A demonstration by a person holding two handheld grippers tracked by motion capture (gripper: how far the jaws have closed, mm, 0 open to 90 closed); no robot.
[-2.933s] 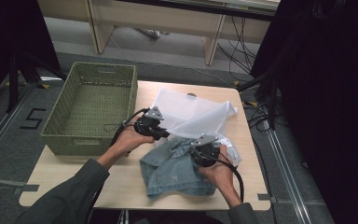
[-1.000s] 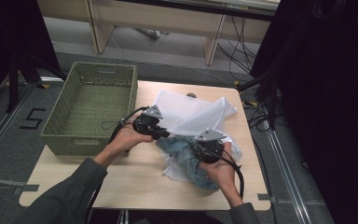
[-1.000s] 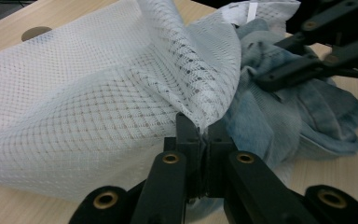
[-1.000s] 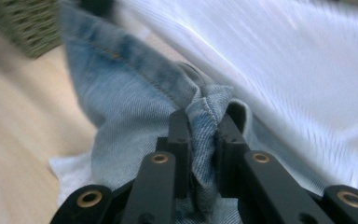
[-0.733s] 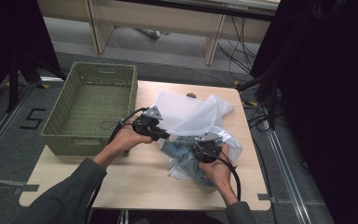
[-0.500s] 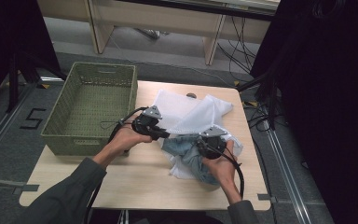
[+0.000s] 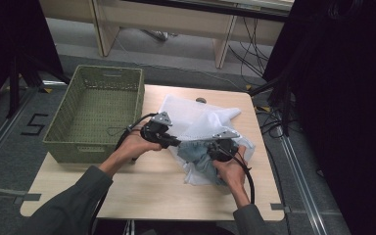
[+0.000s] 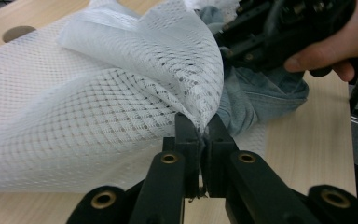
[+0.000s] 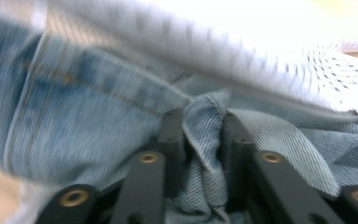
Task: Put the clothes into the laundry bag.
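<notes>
Left of table: green woven basket [image 7: 95, 110], standing on the light wooden table [image 7: 142, 191], nothing visible inside

Centre-left: left gripper [image 7: 174, 142], in the person's left hand [image 7: 136, 145], pointed right across the table; jaws pinched tight on a fold at the edge of the white mesh laundry bag [image 7: 198, 117]. In left gripper view, same gripper [image 8: 199, 135] w/ mesh fold clamped betw. the two pads, bag edge [image 8: 121, 102] lifted into a raised flap above the tabletop

Centre: mesh bag spread over mid-table, far part flat on the wood, near edge held up off it; small dark round hole in the tabletop [image 7: 201, 101] just beyond the bag

Centre-right: denim garment [image 7: 200, 156], pale blue, lying at the bag's mouth, partly under the mesh, partly out on the table on the near side; also in left gripper view [image 8: 261, 95], bunched just behind the lifted flap

Right: right gripper [image 7: 215, 152], in the right hand [image 7: 230, 171], pushed in under the raised mesh. In right gripper view [image 9: 200, 135], a ridge of denim [image 9: 74, 112] betw. the jaws, pads against it on both sides; jaws just been opening, cloth not let go; view blurred, mesh [image 9: 270, 60] overhead
</notes>
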